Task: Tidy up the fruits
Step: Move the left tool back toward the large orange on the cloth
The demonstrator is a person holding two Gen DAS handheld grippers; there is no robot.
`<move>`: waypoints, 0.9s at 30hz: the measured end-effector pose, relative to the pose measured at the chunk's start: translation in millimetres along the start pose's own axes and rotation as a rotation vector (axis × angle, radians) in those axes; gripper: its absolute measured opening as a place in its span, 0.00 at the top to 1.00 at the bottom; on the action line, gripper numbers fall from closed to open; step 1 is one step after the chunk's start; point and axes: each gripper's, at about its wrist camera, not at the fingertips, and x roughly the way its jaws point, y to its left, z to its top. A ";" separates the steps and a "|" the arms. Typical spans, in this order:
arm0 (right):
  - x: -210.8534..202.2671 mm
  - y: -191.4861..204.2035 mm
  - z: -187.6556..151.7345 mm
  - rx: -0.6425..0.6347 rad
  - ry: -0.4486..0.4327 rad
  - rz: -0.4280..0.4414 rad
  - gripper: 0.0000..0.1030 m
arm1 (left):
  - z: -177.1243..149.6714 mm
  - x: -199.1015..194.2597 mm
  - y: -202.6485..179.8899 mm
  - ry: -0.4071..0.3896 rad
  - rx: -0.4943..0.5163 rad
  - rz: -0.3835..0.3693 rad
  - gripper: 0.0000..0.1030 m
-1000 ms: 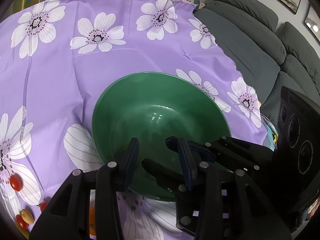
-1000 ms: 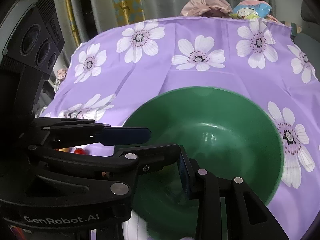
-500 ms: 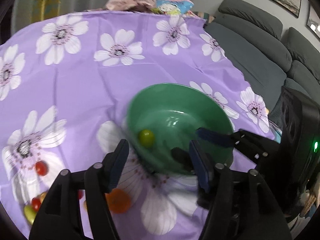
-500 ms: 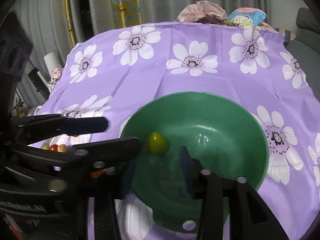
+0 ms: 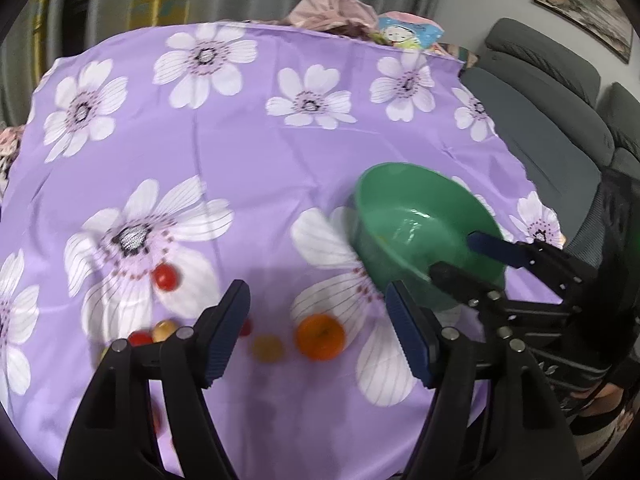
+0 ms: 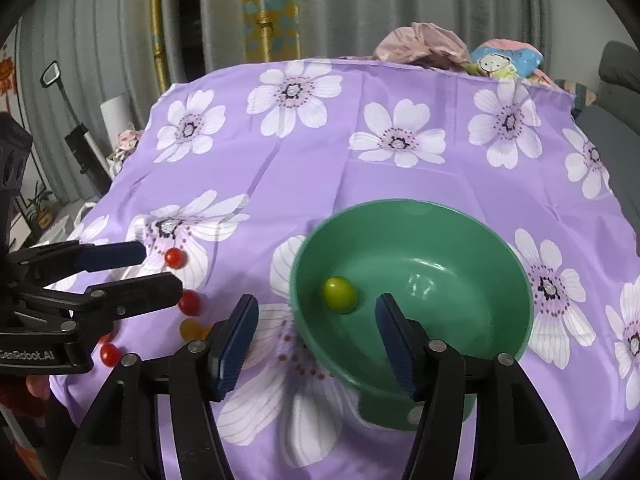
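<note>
We hold both tongs above a table draped in a purple cloth (image 5: 248,152) printed with white flowers. Our left tongs (image 5: 316,336) are spreading, their blue pads wide apart with nothing between them. Just beyond their tips, in the gap, lie an orange (image 5: 320,337) and a blurred yellowish small fruit (image 5: 267,348) close at its left. By the left pad a red cherry tomato (image 5: 139,337) and a pale yellow one (image 5: 165,329) sit together, and farther out on that side another red cherry tomato (image 5: 165,277) rests on a flower print.

Our right tongs (image 6: 314,340) are also opening, and the pads grip nothing. They hover at the near rim of the green bowl (image 6: 440,216), which stands on the cloth and looks tilted toward us. Seen between the pads, a small green fruit (image 6: 339,294) lies inside the bowl against its near left wall. From the left camera the same bowl (image 5: 404,200) sits beyond and to the right of the left tongs, with the right tongs' fingers (image 5: 496,249) reaching over its near right rim.

Beyond everything, at the far edge of the table, lie a crumpled pink cloth (image 6: 424,46) and a bag with a cartoon face (image 6: 504,60). A grey sofa (image 5: 560,92) stands to the right, and grey curtains (image 6: 360,4) hang behind.
</note>
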 end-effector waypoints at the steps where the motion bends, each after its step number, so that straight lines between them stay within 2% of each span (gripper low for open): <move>1: -1.1 3.7 -0.2 -0.007 0.001 0.006 0.39 | -2.6 -1.7 3.6 0.002 -0.007 0.008 0.31; 6: -1.7 18.9 -1.9 -0.040 0.015 0.039 0.38 | -19.5 -11.8 23.3 0.013 -0.036 0.043 0.31; 16: 9.9 53.7 -14.0 -0.080 0.083 0.181 0.38 | -58.4 -36.0 77.9 0.044 -0.105 0.160 0.31; 22: 18.1 73.3 -23.8 -0.122 0.124 0.228 0.38 | -84.0 -44.6 92.9 0.083 -0.124 0.150 0.31; 27: 24.6 82.4 -32.3 -0.142 0.158 0.255 0.38 | -95.7 -42.8 98.4 0.105 -0.161 0.090 0.31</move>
